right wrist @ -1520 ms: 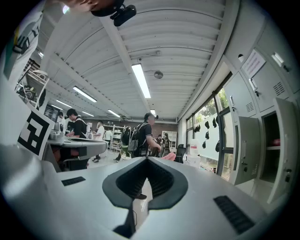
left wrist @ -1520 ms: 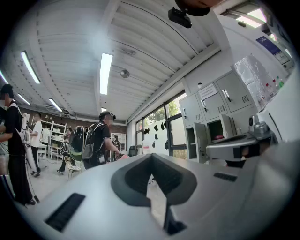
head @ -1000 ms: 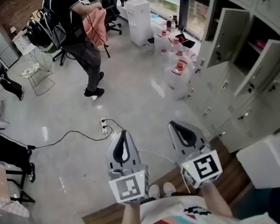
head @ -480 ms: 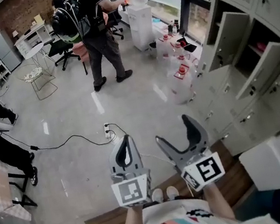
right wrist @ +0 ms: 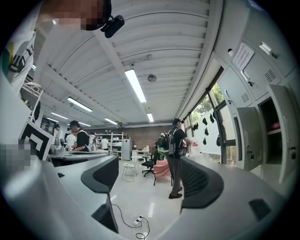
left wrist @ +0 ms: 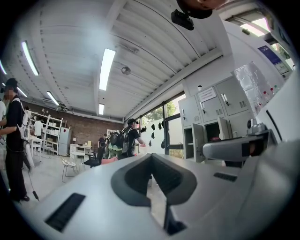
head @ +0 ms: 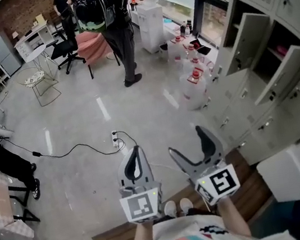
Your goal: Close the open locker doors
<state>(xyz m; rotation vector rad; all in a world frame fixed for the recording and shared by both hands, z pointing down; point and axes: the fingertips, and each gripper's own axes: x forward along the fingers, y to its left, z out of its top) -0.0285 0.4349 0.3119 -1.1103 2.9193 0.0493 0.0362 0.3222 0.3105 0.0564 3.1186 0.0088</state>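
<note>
- At the bottom centre of the head view, the person's white shoes point(head: 173, 205) stand on a wooden strip of floor point(head: 113, 238).
- The left gripper point(head: 134, 149) sits low in the frame, left of centre. Its jaws are clenched together with nothing between them, and its own view shows only a thin slit.
- The right gripper point(head: 187, 142) is just beside it on the right. Its jaws are spread wide and empty, with bare floor showing between them.
- Just above the grippers, a power strip point(head: 113, 135) with a black cable lies on the grey floor.
- The grey lockers fill the right edge. A lower open door point(head: 285, 69) and an upper open door point(head: 240, 37) both swing out to the left, well apart from both grippers.
- Water bottles point(head: 193, 78) cluster on the floor near the lockers.
- At top centre, a person with a backpack point(head: 99, 11) stands beside a white cabinet point(head: 149, 22).
</note>
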